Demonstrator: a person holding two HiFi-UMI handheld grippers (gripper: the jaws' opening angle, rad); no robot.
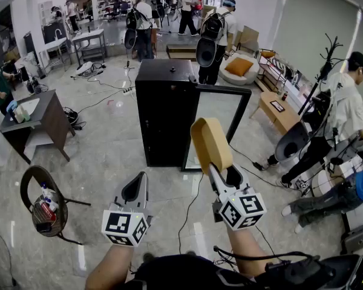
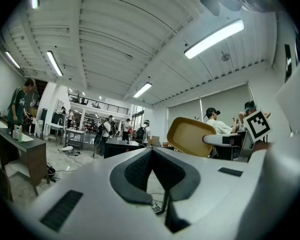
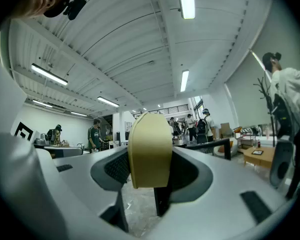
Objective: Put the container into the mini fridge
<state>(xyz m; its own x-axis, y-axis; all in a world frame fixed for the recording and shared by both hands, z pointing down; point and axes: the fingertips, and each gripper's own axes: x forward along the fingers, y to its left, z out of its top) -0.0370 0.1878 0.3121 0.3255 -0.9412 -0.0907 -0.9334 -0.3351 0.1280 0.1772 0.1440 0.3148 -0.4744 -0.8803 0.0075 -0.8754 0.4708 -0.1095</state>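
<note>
Firmly clamped, the right gripper point(image 1: 221, 173) point(image 3: 151, 170) has both jaws pressed on the lower end of the container point(image 1: 210, 142) point(image 3: 149, 149) point(image 2: 189, 136). The container stands up out of the jaws, in the air well short of the mini fridge point(image 1: 165, 110). It is a tan, flattish box with rounded corners and a smooth matte skin (the left gripper view catches a broad face with a raised rim round it).

The left gripper point(image 1: 137, 189) point(image 2: 152, 155) has its jaws brought together with nothing between them. Both grippers are held level and side by side, on bare forearms point(image 1: 245, 249) that reach in from the bottom of the head view. The right one is a little further forward.

Ahead on the pale tiled floor point(image 1: 109, 156) stands the black mini fridge, its glass door point(image 1: 220, 125) swung open on the right.
</note>
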